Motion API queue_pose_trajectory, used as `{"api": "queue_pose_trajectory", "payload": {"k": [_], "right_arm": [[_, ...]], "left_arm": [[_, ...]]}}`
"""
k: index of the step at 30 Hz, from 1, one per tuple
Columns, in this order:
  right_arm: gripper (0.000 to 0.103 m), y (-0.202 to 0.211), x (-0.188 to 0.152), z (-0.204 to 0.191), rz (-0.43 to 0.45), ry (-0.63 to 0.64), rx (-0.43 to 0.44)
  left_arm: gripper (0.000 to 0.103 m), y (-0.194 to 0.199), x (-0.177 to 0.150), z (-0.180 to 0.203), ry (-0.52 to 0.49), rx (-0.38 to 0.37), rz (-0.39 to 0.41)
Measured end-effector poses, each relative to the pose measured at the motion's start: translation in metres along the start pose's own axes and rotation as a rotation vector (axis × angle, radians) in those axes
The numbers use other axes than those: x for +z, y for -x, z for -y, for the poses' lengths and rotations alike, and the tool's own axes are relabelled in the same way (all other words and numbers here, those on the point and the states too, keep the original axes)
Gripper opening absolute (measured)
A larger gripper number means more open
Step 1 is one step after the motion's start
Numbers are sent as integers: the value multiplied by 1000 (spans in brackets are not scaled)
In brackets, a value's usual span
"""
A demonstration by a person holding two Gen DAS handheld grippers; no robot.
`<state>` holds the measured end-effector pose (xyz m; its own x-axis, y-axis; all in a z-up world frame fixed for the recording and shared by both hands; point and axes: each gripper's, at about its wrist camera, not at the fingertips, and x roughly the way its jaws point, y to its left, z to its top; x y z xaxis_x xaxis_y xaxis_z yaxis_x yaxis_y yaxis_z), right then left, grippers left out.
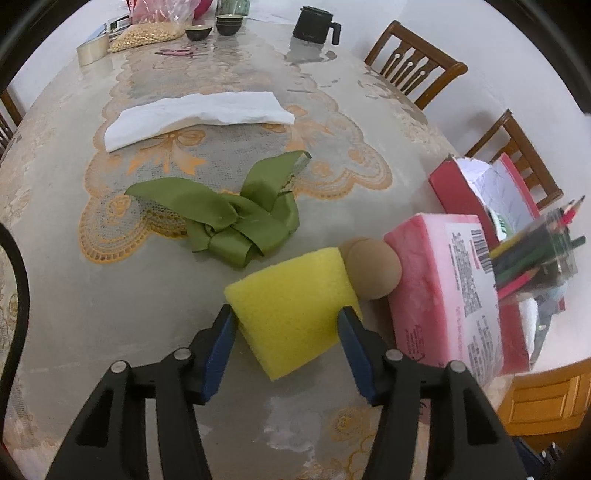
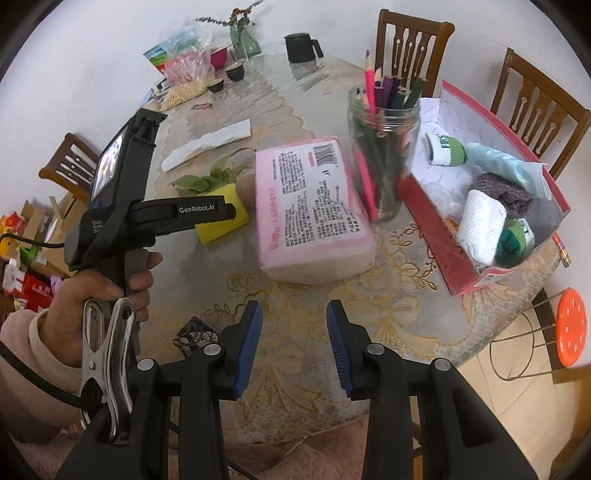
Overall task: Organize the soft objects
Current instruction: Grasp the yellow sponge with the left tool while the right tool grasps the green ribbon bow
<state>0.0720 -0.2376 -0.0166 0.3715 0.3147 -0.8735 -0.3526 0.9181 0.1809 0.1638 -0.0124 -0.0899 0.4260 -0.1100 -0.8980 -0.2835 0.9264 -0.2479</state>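
My left gripper point(image 1: 286, 317) has its jaws on both sides of a yellow sponge point(image 1: 295, 306) on the table; the pads touch its sides. The sponge also shows in the right wrist view point(image 2: 221, 218), behind the left gripper's body point(image 2: 177, 214). A green ribbon point(image 1: 229, 214) lies crumpled beyond the sponge, and a folded white cloth point(image 1: 195, 118) lies farther back. A tan round puff point(image 1: 373, 267) sits between sponge and pink tissue pack point(image 1: 443, 288). My right gripper point(image 2: 295, 325) is open and empty above the table's near edge. The red box point(image 2: 480, 206) holds rolled soft items.
A glass jar of coloured pencils point(image 2: 382, 147) stands between the tissue pack point(image 2: 314, 206) and the red box. A black mug point(image 1: 314, 24), bowls, a tape roll and bags stand at the far end. Wooden chairs point(image 1: 413, 62) line the right side. An orange stool point(image 2: 570, 326) stands beside the table.
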Motion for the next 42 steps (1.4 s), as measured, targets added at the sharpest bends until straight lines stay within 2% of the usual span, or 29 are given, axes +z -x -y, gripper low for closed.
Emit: {"api": "queue_pose_trajectory", "payload": {"k": [4,11,15,21,30,34,42], "right_arm": [[37,-8,5,-11,-29,44,-3],[37,-21,22,-38,-41,118,31],[37,-32,34,-58,-43,174,50],[37,-51,51,-87,-51,240,90],[37,-83,76,-126,-67,301,130],[37,-100,89,-137,-70,322,119],[37,-136,119,-147,-51,359,23]], "left_arm": [[45,5,-3,-20,62,-64,-3],[35,29,-11,-47,75,-45,47],[34,47,-17,-67,76,-15,83],[33,66,-24,-100,128,5,102],[33,77,-34,-133,179,17,121],[33,75,-38,-144,204,26,116],[34,77,-43,-152,222,20,117]]}}
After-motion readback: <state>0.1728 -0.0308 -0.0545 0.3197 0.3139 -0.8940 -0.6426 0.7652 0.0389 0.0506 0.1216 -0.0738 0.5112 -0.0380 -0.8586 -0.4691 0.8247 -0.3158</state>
